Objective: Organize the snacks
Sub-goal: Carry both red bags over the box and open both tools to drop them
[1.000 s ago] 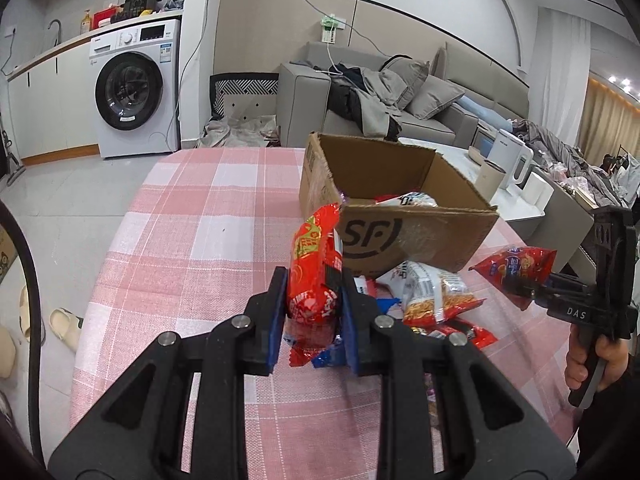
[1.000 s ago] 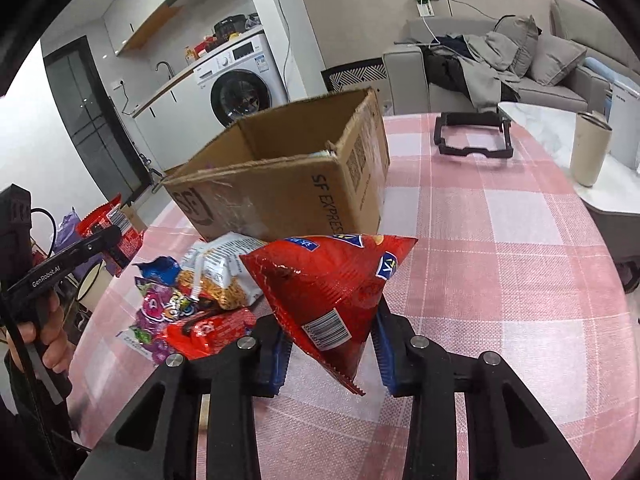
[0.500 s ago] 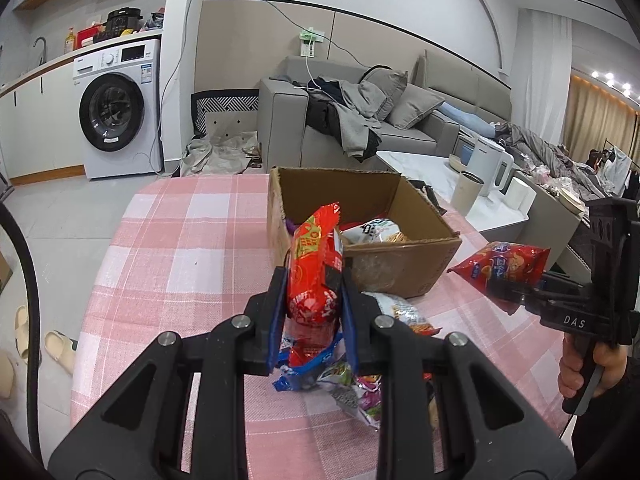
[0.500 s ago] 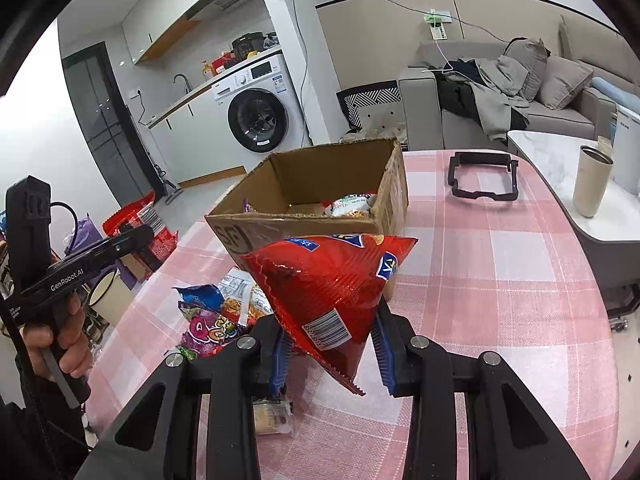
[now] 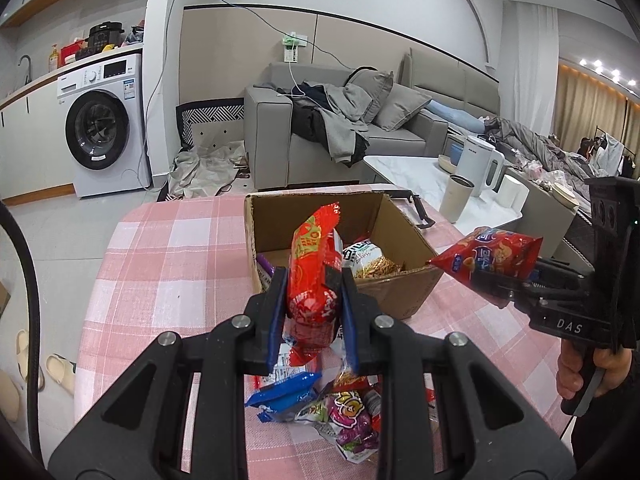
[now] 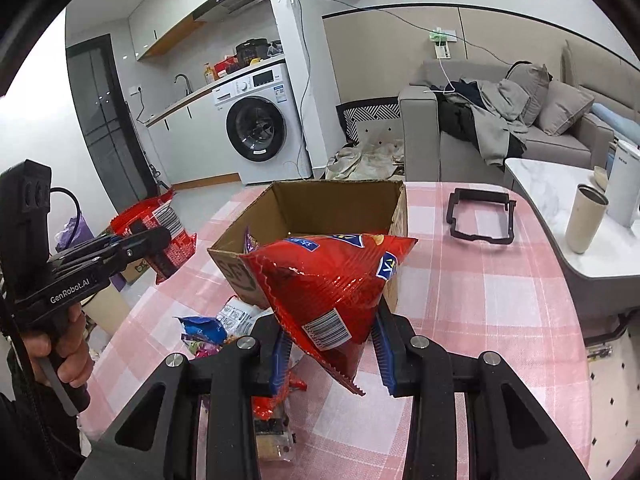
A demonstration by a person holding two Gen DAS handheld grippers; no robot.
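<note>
My left gripper (image 5: 314,308) is shut on a long red snack packet (image 5: 314,268), held upright above the table just in front of the open cardboard box (image 5: 400,296). The box holds a noodle-snack bag (image 5: 366,258). My right gripper (image 6: 330,344) is shut on a red crisp bag (image 6: 328,276), lifted above the table near the box (image 6: 320,204). In the left wrist view the right gripper (image 5: 492,284) carries that red crisp bag (image 5: 490,258) at the right of the box. Several loose snack packets (image 5: 340,408) lie on the pink checked tablecloth (image 5: 168,264) below both grippers.
A black frame (image 6: 480,216) lies on the table beyond the box. A white side table (image 6: 560,184) with a beige cup (image 6: 584,224) and a white kettle (image 5: 478,166) stands at the right. A sofa (image 5: 360,136) and a washing machine (image 5: 106,124) are behind.
Both grippers have risen with their packets, so the inside of the box now shows from above. The loose packets on the cloth lie lower in both views.
</note>
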